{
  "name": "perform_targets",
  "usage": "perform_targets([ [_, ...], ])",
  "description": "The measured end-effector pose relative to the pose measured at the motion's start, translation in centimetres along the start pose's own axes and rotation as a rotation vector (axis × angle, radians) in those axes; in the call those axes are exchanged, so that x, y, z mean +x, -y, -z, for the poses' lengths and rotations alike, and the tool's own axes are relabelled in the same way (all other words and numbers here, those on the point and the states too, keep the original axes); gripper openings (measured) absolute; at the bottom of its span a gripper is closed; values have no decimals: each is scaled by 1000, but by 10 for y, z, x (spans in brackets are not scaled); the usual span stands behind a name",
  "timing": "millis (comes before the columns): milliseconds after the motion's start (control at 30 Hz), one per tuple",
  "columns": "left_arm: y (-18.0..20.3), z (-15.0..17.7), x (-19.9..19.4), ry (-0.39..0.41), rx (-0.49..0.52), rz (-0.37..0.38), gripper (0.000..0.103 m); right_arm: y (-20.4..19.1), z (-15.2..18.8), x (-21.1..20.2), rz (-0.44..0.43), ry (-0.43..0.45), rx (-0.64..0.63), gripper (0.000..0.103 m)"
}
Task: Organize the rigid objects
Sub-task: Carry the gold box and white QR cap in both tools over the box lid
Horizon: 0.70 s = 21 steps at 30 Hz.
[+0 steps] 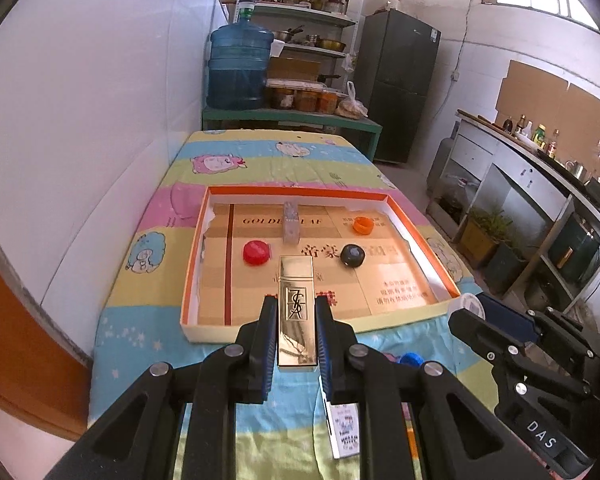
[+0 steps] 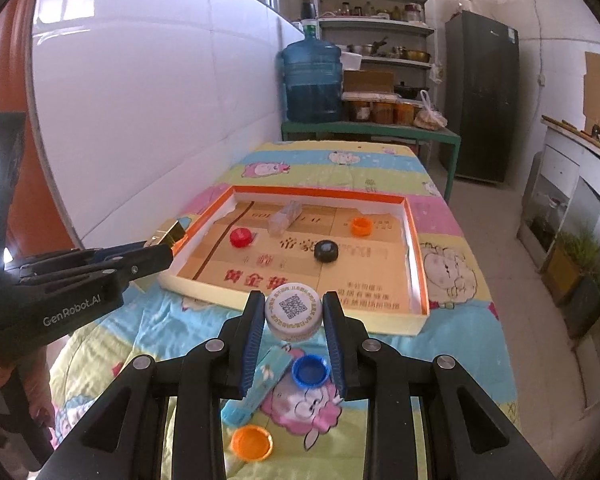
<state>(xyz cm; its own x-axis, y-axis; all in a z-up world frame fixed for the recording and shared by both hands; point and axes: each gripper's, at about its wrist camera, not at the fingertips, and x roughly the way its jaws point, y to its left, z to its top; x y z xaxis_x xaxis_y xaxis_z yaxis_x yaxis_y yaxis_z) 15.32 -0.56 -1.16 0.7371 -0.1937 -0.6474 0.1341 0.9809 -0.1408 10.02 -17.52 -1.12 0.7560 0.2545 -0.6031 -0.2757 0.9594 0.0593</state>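
Fingers [image 1: 269, 320] of our left gripper [image 1: 296, 320] clamp gold case [image 1: 296, 300]; our right gripper [image 2: 293, 320] pinches white cap [image 2: 293, 312], both above bench [image 2: 460, 320] near edge.

We see the left gripper [image 1: 296, 316] clamping a gold case [image 1: 296, 312] above the tray's [image 1: 188, 304] near edge.

We see a gold box [image 1: 296, 312] with an embossed logo held lengthwise above the tray's [image 1: 428, 236] near edge, and a white cap [image 2: 293, 312] printed with a QR code held aloft just short of it. Inside the orange-rimmed tray lie a red cap [image 1: 256, 252], a black cap [image 1: 352, 256], an orange cap [image 1: 365, 225] and a clear plastic box [image 1: 291, 222]. On the cloth lie a blue cap [image 2: 310, 370], another orange cap [image 2: 252, 442] and a light-blue packet [image 2: 256, 386].
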Motion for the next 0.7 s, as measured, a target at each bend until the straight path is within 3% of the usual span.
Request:
perform_targets([
  [700,-5,-24,55,-71,-13,-44,18,34,-35,52,4,-17,14,31],
])
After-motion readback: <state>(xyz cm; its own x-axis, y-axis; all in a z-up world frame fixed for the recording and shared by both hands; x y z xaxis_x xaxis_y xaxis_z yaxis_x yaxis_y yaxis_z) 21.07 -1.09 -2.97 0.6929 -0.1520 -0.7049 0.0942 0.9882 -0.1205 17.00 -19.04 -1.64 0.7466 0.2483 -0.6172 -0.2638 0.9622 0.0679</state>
